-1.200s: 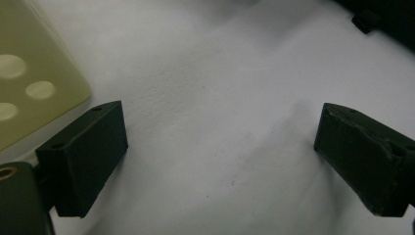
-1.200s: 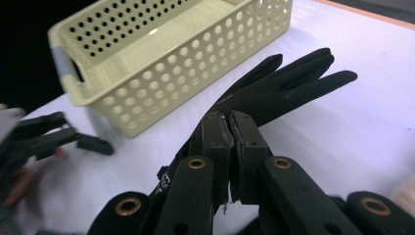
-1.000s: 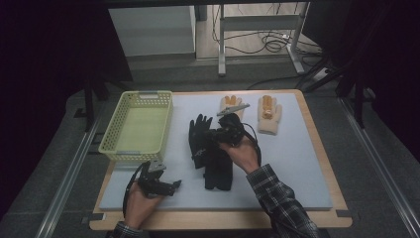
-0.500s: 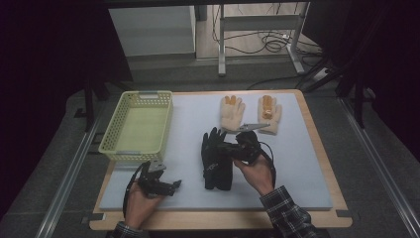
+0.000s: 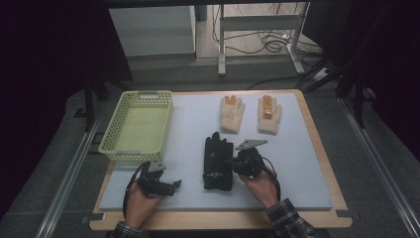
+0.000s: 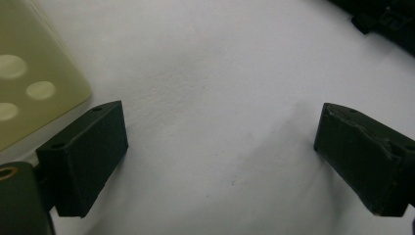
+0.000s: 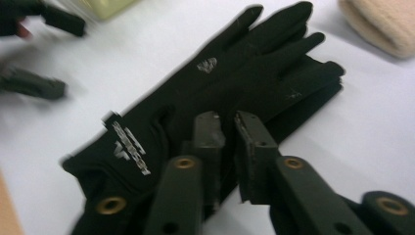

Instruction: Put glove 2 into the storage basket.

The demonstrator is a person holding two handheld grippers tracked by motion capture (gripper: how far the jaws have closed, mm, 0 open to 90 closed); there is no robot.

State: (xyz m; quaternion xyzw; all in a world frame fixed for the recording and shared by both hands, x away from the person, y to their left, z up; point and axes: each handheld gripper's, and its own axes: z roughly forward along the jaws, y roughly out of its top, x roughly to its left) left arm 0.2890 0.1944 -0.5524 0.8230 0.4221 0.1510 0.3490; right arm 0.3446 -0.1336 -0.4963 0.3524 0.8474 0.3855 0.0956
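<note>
In the high view, the black gloves (image 5: 218, 163) lay stacked flat on the pale surface (image 5: 297, 163), near the middle and toward the near edge, fingers pointing to the far side. The right gripper (image 5: 234, 162) sat at the right edge of the gloves, held by the person's right hand (image 5: 260, 186), a grey three-cornered plate on top of it. Its jaws could not be made out from there. The left gripper (image 5: 173, 184) rested in the left hand (image 5: 141, 201) at the near left, well apart from the gloves, its jaws pointing right. A yellow-green basket (image 5: 137, 126) stood at the far left, just beyond that gripper. Two cream gloves (image 5: 250, 115) with orange fingertips lay side by side at the far side of the surface, apart from the black pair.

In the left gripper view, the left gripper (image 6: 220, 156) had its jaws spread wide with bare surface (image 6: 220, 88) between them. A corner of the basket (image 6: 34, 83) showed at the far left, and a dark object sat at the far right corner.

In the right gripper view, the right gripper (image 7: 229, 125) hung over the black gloves (image 7: 235, 83) at their palm edge. Its jaws stood a narrow gap apart and had just been opening; whether any fabric sat between them could not be told, but the pads did not visibly pinch it. A white logo marked the cuff. One cream glove (image 7: 381, 22) showed at the far right, and the blurred left gripper (image 7: 44, 54) at the far left.
</note>
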